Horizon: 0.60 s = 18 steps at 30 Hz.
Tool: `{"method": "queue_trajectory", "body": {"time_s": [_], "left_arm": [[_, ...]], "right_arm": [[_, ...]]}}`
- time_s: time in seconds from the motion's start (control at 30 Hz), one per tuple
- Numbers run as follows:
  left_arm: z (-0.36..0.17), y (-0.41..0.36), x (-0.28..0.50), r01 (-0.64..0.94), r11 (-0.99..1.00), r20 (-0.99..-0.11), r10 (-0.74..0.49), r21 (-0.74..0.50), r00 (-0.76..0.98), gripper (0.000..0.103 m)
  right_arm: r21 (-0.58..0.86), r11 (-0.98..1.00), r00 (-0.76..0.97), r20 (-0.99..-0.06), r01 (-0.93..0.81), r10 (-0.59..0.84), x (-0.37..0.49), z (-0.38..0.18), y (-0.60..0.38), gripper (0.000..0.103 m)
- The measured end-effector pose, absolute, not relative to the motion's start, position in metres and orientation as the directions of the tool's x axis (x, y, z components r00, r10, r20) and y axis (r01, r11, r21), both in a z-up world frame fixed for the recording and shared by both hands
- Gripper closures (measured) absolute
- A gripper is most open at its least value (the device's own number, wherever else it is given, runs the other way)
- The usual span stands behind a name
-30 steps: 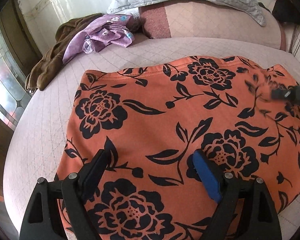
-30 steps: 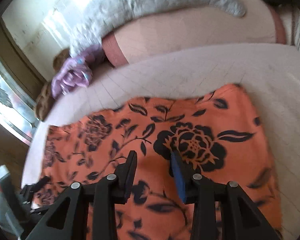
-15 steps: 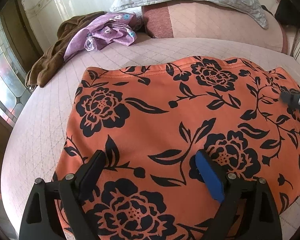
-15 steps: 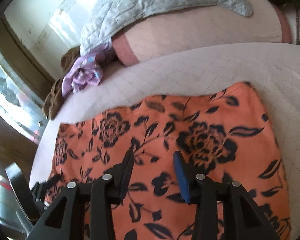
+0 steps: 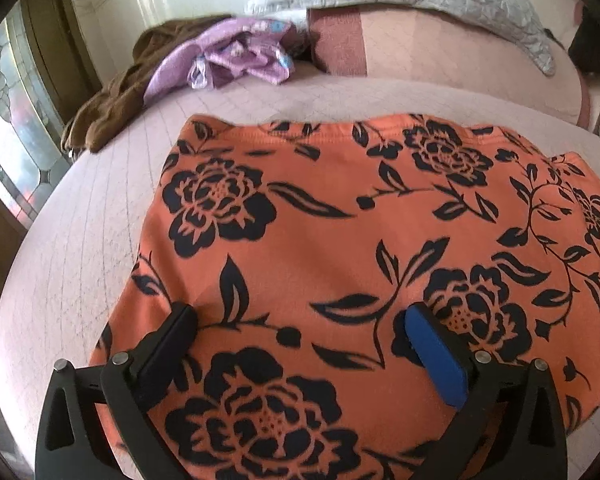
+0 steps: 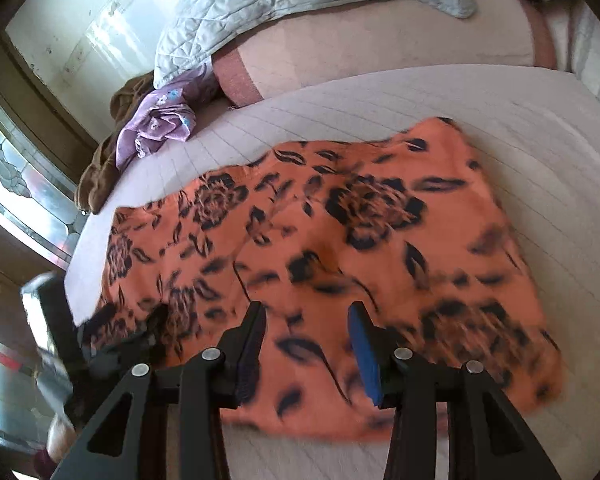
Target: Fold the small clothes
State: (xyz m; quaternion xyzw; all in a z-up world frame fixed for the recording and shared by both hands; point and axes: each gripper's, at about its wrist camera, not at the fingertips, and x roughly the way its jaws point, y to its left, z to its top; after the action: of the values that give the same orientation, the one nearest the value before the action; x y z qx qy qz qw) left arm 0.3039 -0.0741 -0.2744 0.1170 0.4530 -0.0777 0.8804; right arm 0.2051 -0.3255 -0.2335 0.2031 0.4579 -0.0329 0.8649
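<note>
Lying flat on pink quilted bed (image 5: 80, 264), orange floral garment (image 5: 340, 216), left gripper (image 5: 300, 316) jaws opening above fabric, right gripper (image 6: 308, 316) jaws apart, nothing gripped, purple clothing (image 5: 228, 60) beyond

The orange cloth garment with black flower print (image 5: 332, 240) looks like a smooth, matt knit, with a stitched hem along its far edge. It lies on the pale pink quilted bedcover (image 5: 80, 264), a matt cloth crossed by fine stitch lines. Beyond the garment, a crumpled lilac cloth (image 5: 236, 60) has a faint sheen, and the brown cloth (image 5: 112, 100) beside it looks soft and dull. The grey-white quilted pillow (image 6: 284, 4) is puckered, matt fabric. The left gripper (image 5: 300, 316) is matt black plastic with shiny metal pins and one blue rubbery pad.
</note>
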Motion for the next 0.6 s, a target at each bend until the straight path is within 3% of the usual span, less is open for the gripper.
{"method": "queue_trajectory", "body": {"time_s": [0.1, 0.17, 0.27, 0.33, 0.43, 0.6], "left_arm": [[-0.261, -0.074, 0.295, 0.274, 0.951, -0.857, -0.021, 0.141, 0.515, 0.0], [-0.244, -0.07, 0.276, 0.251, 0.949, -0.821, 0.013, 0.19, 0.571, 0.0], [-0.224, -0.062, 0.263, 0.23, 0.962, -0.78, -0.031, 0.146, 0.625, 0.0], [-0.232, -0.059, 0.262, 0.23, 0.965, -0.786, -0.043, 0.127, 0.616, 0.0], [-0.273, -0.063, 0.276, 0.242, 0.953, -0.871, 0.041, 0.181, 0.489, 0.0], [-0.252, -0.066, 0.276, 0.226, 0.966, -0.84, -0.016, 0.128, 0.542, 0.0]], "right_arm": [[0.293, 0.92, 0.575, -0.813, 0.262, 0.095, 0.18, -0.233, -0.332, 0.056], [0.305, 0.91, 0.582, -0.808, 0.282, 0.09, 0.174, -0.233, -0.341, 0.056], [0.337, 0.888, 0.601, -0.794, 0.314, 0.089, 0.177, -0.235, -0.352, 0.056], [0.365, 0.871, 0.601, -0.792, 0.329, 0.104, 0.179, -0.242, -0.357, 0.056], [0.411, 0.838, 0.536, -0.826, 0.359, 0.175, 0.19, -0.266, -0.362, 0.051], [0.408, 0.846, 0.568, -0.808, 0.345, 0.158, 0.188, -0.254, -0.36, 0.051]]}}
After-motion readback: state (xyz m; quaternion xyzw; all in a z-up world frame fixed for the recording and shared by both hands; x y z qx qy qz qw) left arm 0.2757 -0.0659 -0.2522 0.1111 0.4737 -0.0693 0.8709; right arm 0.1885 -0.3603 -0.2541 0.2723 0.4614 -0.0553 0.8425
